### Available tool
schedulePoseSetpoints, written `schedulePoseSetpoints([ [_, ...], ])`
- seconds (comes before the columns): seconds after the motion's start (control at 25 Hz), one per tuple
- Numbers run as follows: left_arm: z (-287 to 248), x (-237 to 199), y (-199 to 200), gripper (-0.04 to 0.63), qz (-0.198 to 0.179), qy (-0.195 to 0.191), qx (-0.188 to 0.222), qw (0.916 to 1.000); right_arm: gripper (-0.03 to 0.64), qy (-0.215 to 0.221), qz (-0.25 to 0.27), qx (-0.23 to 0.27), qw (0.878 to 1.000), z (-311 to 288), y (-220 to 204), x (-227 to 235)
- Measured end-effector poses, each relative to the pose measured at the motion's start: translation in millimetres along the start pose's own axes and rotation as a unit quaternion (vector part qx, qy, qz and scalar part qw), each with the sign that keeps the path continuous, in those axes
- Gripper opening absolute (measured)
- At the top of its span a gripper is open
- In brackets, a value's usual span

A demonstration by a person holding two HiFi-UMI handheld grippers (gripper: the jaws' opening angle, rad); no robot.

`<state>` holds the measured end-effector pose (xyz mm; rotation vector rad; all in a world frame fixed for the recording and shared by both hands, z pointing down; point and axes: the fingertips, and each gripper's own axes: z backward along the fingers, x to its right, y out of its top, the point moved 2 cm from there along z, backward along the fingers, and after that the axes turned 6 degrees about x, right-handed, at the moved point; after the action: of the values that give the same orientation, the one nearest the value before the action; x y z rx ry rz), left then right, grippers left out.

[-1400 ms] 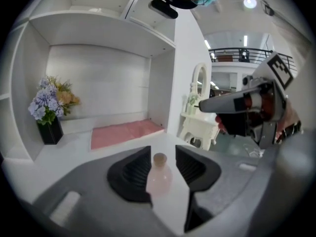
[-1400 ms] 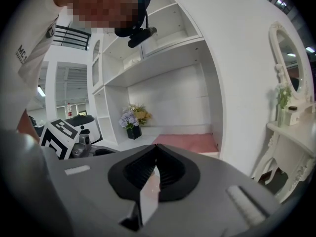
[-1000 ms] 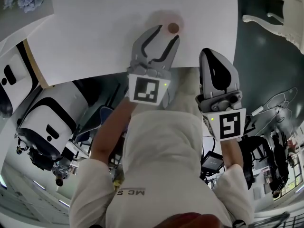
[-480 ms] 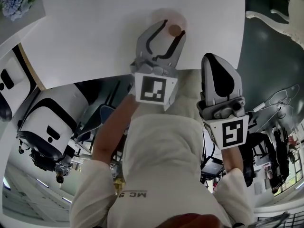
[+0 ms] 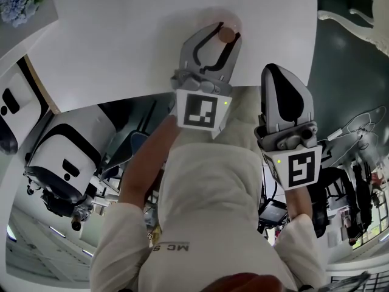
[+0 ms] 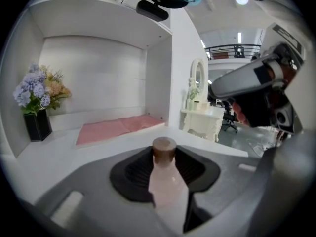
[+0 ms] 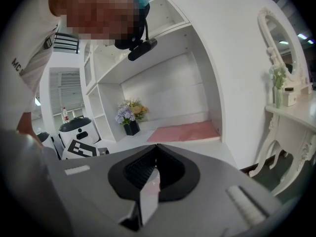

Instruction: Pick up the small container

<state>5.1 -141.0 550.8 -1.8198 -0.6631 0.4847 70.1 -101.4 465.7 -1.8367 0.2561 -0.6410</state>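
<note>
The small container [image 5: 226, 34] is a pale pink bottle with a brown cap, standing upright on the white table [image 5: 121, 41] near its front edge. My left gripper [image 5: 225, 31] reaches over that edge with the bottle between its fingertips. In the left gripper view the bottle [image 6: 165, 181] fills the gap between the dark pads of the left gripper [image 6: 165, 157], which have just been closing and now press on its sides. My right gripper [image 5: 282, 72] hovers off the table edge to the right, shut with nothing in it; in the right gripper view its [image 7: 155, 154] jaws meet.
A black vase of flowers [image 6: 37, 107] stands at the table's left, and a pink cloth [image 6: 118, 130] lies at the back under a white shelf. A white dressing table with a mirror [image 6: 200, 117] stands to the right. A white wheeled machine [image 5: 61, 157] sits on the floor at the left.
My left gripper has pushed forward over the table until the bottle sits between its fingers, and the fingers have narrowed onto it. The right gripper has stayed put.
</note>
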Motion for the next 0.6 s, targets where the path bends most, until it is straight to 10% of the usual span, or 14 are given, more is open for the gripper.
schedulePoseSetpoints([
  [0.6,36,1,27,0.138,0.039,-0.003,-0.001,0.9992,-0.012,-0.007,0.021,0.009,1.0,10,19,-3],
])
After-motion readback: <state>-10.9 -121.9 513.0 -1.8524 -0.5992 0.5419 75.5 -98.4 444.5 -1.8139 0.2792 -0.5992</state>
